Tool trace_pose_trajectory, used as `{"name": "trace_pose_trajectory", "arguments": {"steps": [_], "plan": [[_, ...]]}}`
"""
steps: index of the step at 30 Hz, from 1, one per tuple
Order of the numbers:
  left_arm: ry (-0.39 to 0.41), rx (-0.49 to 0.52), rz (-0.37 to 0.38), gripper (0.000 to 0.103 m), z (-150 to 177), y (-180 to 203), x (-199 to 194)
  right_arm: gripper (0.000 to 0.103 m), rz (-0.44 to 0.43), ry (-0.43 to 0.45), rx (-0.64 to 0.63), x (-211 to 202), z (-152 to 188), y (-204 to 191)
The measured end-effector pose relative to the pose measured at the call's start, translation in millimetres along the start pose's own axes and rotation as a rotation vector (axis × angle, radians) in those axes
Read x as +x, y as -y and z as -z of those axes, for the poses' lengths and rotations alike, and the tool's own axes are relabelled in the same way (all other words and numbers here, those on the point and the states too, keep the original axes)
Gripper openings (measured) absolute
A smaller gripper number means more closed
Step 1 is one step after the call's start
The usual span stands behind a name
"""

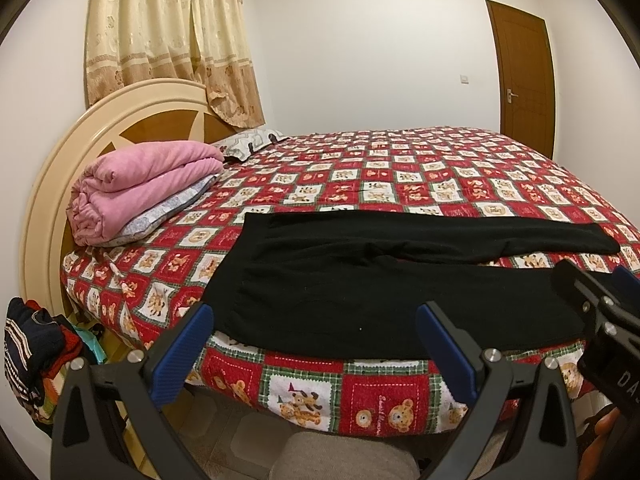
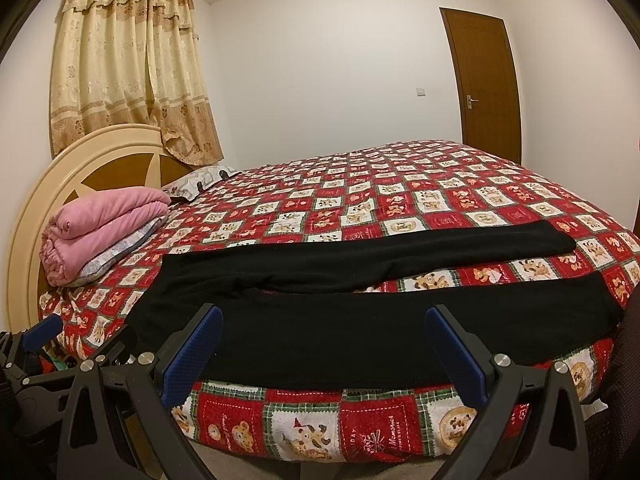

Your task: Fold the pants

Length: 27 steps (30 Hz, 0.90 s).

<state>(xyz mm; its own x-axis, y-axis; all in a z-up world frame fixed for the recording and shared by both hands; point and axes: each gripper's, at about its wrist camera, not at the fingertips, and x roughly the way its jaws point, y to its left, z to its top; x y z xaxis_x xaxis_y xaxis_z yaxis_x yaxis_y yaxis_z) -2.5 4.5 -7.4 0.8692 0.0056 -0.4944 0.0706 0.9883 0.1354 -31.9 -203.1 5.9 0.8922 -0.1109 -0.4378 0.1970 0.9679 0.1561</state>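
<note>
Black pants [image 1: 360, 280] lie flat on the bed near its front edge, waist to the left, both legs stretched right and slightly apart. They also show in the right wrist view [image 2: 340, 320]. My left gripper [image 1: 316, 320] is open and empty, held just in front of the waist part. My right gripper [image 2: 324, 324] is open and empty, in front of the near leg. The right gripper's side shows at the right edge of the left wrist view [image 1: 592, 304], and the left gripper's side shows at the left of the right wrist view [image 2: 36, 340].
The bed has a red teddy-bear quilt [image 1: 400, 176]. A folded pink blanket [image 1: 136, 188] lies on pillows by the headboard [image 1: 60, 168]. A pile of clothes [image 1: 32, 348] sits left of the bed. A brown door [image 1: 524, 72] stands at the far right.
</note>
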Motion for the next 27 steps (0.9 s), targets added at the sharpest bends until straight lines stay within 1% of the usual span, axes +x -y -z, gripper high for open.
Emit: {"name": "trace_pose_trajectory", "arguments": {"steps": [3, 5, 9, 12, 13, 17, 19, 21, 24, 27], "plan": [[-0.014, 0.005, -0.003, 0.103, -1, 0, 4, 0.102, 0.001, -0.006, 0.004, 2, 0, 2], [-0.04, 0.007, 0.002, 0.103, -2, -2, 10, 0.102, 0.005, -0.019, 0.008, 6, 0, 5], [-0.14, -0.024, 0.036, 0.103, 5, -12, 36, 0.102, 0.026, -0.048, 0.036, 17, 3, 16], [-0.182, -0.037, 0.014, 0.103, 9, -23, 57, 0.102, 0.043, -0.076, 0.051, 29, 6, 25], [-0.2, -0.041, -0.001, 0.103, 9, -32, 68, 0.102, 0.048, -0.09, 0.056, 34, 8, 30], [-0.22, -0.092, -0.02, 0.103, 4, -66, 97, 0.102, 0.056, -0.143, 0.059, 56, 18, 45], [-0.23, -0.13, -0.007, 0.103, -7, -88, 118, 0.102, 0.065, -0.176, 0.058, 69, 24, 55], [-0.242, -0.149, -0.002, 0.103, -21, -105, 140, 0.102, 0.068, -0.207, 0.081, 78, 29, 64], [-0.263, -0.119, -0.013, 0.103, -46, -120, 177, 0.102, 0.061, -0.233, 0.106, 90, 28, 70], [-0.268, -0.061, -0.039, 0.103, -68, -130, 218, 0.102, 0.057, -0.235, 0.078, 100, 20, 65]]}}
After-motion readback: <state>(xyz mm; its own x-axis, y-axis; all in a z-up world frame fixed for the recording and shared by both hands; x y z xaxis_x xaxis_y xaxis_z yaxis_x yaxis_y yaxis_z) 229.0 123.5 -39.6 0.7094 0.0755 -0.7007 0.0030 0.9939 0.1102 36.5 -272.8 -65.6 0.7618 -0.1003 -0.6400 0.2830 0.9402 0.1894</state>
